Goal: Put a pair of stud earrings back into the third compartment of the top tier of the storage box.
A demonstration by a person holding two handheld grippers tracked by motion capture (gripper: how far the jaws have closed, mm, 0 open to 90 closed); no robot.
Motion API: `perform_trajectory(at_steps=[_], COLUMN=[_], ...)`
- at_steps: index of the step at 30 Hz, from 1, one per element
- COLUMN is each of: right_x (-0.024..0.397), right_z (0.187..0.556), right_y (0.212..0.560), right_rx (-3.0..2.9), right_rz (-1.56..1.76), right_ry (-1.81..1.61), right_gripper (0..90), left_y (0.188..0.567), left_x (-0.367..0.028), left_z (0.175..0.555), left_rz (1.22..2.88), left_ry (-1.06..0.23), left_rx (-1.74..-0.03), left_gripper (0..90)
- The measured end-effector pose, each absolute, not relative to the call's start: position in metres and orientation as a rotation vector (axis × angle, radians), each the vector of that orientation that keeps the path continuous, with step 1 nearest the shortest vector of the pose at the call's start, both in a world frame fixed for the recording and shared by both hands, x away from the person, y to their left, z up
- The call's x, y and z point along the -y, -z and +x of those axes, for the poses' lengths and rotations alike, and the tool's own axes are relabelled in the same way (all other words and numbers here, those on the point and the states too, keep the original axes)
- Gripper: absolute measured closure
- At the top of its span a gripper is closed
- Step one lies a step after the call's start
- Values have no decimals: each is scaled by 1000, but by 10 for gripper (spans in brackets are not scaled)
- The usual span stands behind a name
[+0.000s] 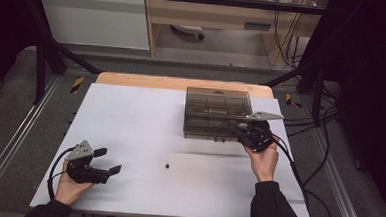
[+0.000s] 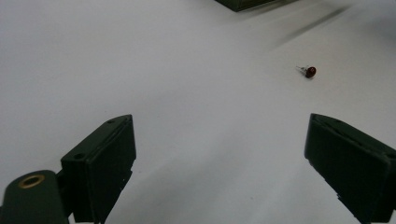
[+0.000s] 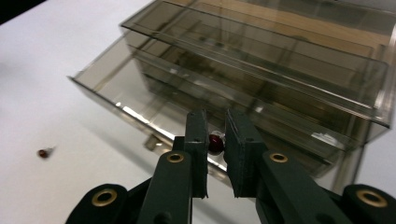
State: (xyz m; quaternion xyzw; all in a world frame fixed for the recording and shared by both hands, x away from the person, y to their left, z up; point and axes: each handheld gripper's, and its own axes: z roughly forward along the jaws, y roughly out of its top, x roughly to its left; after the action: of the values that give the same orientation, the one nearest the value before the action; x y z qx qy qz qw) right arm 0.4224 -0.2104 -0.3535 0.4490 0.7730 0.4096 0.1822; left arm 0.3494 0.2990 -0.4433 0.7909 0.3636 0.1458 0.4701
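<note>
The small dark-red bead-like part pinched in the right claw could be dropped beside the smoky transparent plastic drawer box if released early, while the left claw is held spread.

Left tool jaws wide apart, small red bead on white table beyond

Grey floor surrounds the white tabletop; a wooden cabinet and black cables lie far behind.

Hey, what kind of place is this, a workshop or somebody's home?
Most likely a lab recording rig, not a home: a white table inside a black metal frame, loose cables along the floor, and a person holding a gripper in each hand beside a clear drawer box.
</note>
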Motion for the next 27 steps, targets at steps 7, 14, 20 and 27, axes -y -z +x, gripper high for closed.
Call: perform_trajectory(at_steps=[7, 14, 20, 27], right_x=[220, 218, 218, 221], right_z=[433, 440, 444, 437], right_y=[363, 371, 375, 367], right_rx=[-2166, -2168, -2164, -2125], right_rz=[1313, 1338, 1362, 1346], right_ry=[-1085, -1053, -1034, -1098], right_gripper=[794, 792, 766, 660], left_y=[443, 443, 443, 443], left_x=[-299, -299, -299, -299], left_z=[349, 349, 350, 350], left_rz=[1938, 1939, 1938, 1935], left_ry=[-358, -358, -357, -356], left_rx=[-892, -892, -891, -893], left_gripper=[91, 91, 91, 91])
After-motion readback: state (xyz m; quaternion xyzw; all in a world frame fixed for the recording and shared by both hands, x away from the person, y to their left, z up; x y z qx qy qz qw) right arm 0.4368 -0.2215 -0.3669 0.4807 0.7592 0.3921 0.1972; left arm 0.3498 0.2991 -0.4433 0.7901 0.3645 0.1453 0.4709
